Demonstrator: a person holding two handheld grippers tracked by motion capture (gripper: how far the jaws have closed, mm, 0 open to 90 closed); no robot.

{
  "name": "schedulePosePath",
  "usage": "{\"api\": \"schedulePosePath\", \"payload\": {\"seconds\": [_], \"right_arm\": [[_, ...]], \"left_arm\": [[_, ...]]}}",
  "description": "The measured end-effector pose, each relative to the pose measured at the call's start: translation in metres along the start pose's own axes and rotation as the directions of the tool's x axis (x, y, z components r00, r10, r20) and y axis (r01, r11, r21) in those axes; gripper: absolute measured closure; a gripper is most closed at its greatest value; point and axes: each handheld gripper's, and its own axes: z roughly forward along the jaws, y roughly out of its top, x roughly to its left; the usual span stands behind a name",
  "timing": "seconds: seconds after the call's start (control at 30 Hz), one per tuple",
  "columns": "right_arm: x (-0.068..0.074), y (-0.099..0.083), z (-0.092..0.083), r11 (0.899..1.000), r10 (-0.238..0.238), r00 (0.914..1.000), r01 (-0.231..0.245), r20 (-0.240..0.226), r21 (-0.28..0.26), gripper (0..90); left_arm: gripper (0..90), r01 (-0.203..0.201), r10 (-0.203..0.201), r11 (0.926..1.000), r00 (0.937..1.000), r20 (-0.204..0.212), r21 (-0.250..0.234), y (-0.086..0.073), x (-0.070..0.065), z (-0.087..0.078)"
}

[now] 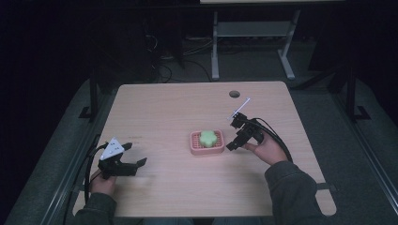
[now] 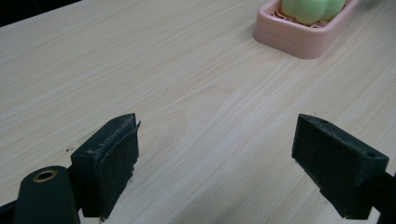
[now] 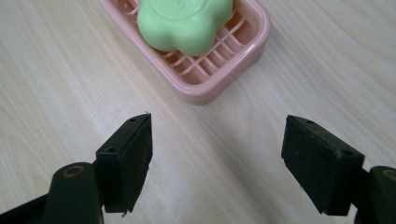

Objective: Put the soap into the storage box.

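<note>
Green soap (image 3: pixel 185 24), top cut off in the right gripper view, lies in the pink dish (image 1: pixel 206 143) at counter (image 1: pixel 164 112) centre. Right tool (image 1: pixel 233 140), jaws spread, empty, sits at its 3 o'clock; left tool (image 1: pixel 131 161), likewise spread, at 8 o'clock.

Green flower-shaped soap (image 3: pixel 184 23) in pink slatted dish (image 3: pixel 233 63) – mid-table, flat
</note>
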Motion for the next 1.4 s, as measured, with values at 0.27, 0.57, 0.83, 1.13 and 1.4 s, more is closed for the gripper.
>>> {"api": "schedulePosePath", "payload": {"seconds": [0.27, 0.57, 0.83, 1.13, 1.4], "right_arm": [[-0.002, -0.008, -0.003, 1.000, 0.012, 0.9999, -0.012, 0.003, -0.007, 24.5], [-0.005, -0.025, -0.002, 0.999, 0.034, 0.9994, -0.034, 0.002, -0.007, 24.4], [-0.006, -0.041, -0.005, 0.998, 0.050, 0.9988, -0.050, -0.004, -0.024, 24.5], [-0.006, -0.056, -0.006, 0.997, 0.067, 0.9977, -0.067, -0.003, -0.024, 24.5], [-0.006, -0.073, -0.011, 0.996, 0.080, 0.9968, -0.080, 0.004, -0.041, 24.5]], "left_arm": [[14.4, 0.002, -0.002, 1.0000, 1.0000, -0.002, 0.000, 0.000, 0.000, 0.000], [14.4, 0.003, -0.003, 1.0000, 1.0000, 0.000, 0.000, 0.000, 0.000, 0.001], [14.4, 0.000, 0.000, 1.0000, 1.0000, -0.002, 0.009, 0.000, -0.001, 0.001], [14.4, -0.003, 0.003, 0.9999, 1.0000, -0.001, 0.011, 0.000, -0.001, 0.001], [14.4, -0.002, 0.002, 0.9999, 1.0000, 0.001, 0.015, -0.001, -0.001, 0.002]]}}
